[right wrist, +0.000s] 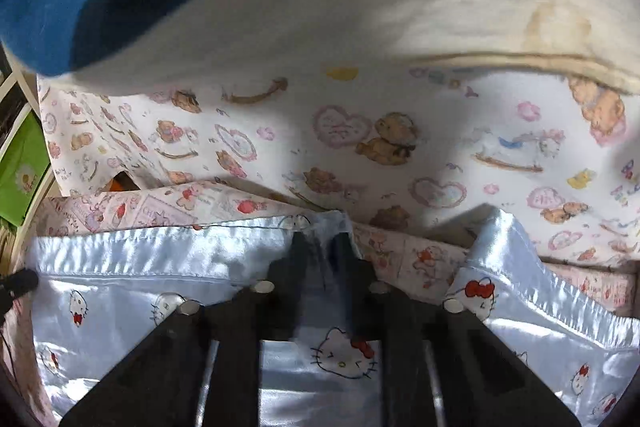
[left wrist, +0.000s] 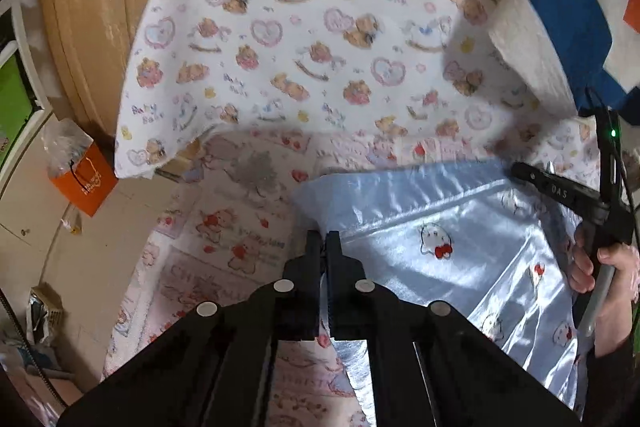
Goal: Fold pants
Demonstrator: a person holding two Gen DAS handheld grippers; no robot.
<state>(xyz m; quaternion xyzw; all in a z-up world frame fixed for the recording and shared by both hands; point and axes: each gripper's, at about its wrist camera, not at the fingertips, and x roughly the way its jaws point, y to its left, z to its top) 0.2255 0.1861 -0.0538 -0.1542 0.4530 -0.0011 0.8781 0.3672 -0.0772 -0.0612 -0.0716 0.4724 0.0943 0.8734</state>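
Light blue satin pants [left wrist: 440, 251] with a cat print lie on a pink printed sheet [left wrist: 224, 227]. My left gripper [left wrist: 324, 241] is shut, its black fingers pinching the pants' left edge just below the hemmed band. In the right wrist view the same pants [right wrist: 132, 291] spread across the bottom. There my right gripper [right wrist: 322, 247] is shut on a raised fold of the band, with satin bunched between its fingers. A hand [left wrist: 600, 267] holds the right gripper's black body at the right edge of the left wrist view. The left gripper's tip [right wrist: 18, 283] shows at the far left.
A white bear-print blanket [left wrist: 300, 39] lies beyond the pants, with a cream blanket [right wrist: 400, 7] and a blue cushion [left wrist: 560, 7] behind it. On the floor to the left are an orange bag [left wrist: 88, 183], a wooden door [left wrist: 88, 19] and a green box [right wrist: 22, 171].
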